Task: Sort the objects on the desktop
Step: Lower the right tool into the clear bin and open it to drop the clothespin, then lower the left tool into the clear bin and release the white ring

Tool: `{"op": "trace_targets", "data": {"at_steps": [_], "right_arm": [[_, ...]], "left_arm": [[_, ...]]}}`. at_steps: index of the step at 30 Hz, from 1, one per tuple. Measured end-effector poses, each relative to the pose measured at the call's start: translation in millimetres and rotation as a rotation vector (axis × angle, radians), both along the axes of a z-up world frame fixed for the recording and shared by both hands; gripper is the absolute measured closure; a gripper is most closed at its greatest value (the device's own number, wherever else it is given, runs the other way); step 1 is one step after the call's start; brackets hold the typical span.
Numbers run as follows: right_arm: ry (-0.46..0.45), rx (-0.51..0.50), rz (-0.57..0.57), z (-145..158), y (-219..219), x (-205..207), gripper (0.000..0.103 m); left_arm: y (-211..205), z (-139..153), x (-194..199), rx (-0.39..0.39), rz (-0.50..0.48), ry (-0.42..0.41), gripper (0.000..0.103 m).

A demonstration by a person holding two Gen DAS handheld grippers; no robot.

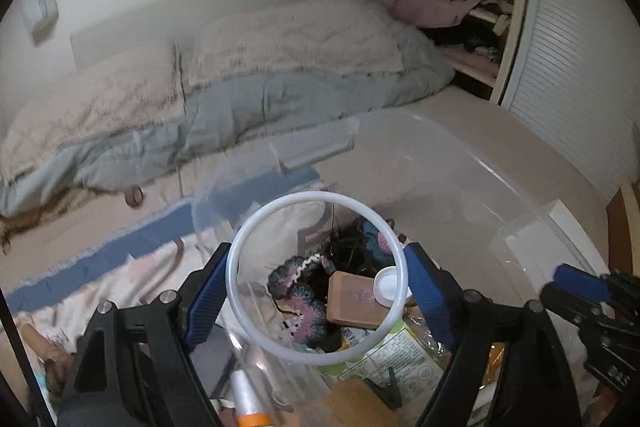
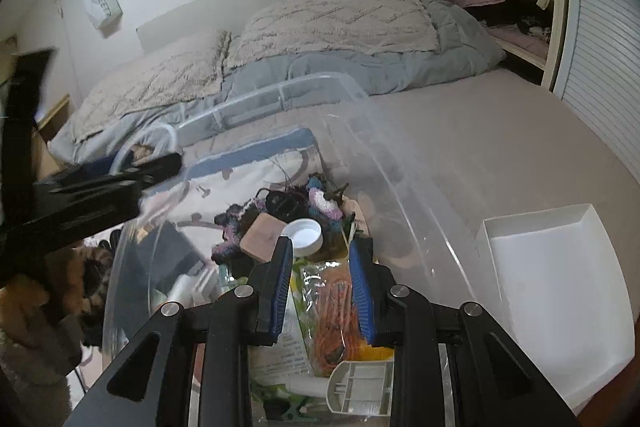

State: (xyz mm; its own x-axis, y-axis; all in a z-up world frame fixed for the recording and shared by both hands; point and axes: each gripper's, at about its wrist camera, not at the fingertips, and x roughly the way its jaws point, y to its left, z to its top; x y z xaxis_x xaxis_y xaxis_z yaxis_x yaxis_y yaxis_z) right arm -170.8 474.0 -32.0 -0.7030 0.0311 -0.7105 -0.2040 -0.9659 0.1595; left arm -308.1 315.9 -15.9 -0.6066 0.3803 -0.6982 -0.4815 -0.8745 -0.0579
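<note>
The left gripper [image 1: 318, 283] pinches a white ring [image 1: 256, 227] by its sides; it could pop free into the clear bin [image 2: 400, 187] below. The right gripper [image 2: 322, 291] hangs open, empty

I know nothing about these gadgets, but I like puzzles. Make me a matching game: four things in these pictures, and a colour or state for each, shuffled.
Things:
1. white ring
2. storage bin
3. bottle cap
4. white tray

States:
A. see-through, holds clutter
B. held between the left gripper fingers
C. lies in the bin, open side up
D. sits on the bed beside the bin

Pairs: 1-B, 2-A, 3-C, 4-D
</note>
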Motion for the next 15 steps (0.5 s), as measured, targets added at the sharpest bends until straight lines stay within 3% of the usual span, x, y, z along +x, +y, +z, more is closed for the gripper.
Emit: {"op": "trace_targets", "data": {"at_steps": [4, 6, 15], "right_arm": [[0.009, -0.013, 0.017, 0, -2, -4, 0.074], [0.011, -0.012, 0.028, -1, -6, -6, 0.074], [0.013, -0.001, 0.058, 0, -21, -8, 0.074]], "left_arm": [[2, -9, -10, 0.022, 0.023, -0.049, 0.016], [4, -10, -11, 0.026, 0.038, -0.042, 0.005], [6, -12, -5, 0.020, 0.007, -0.030, 0.005]]}}
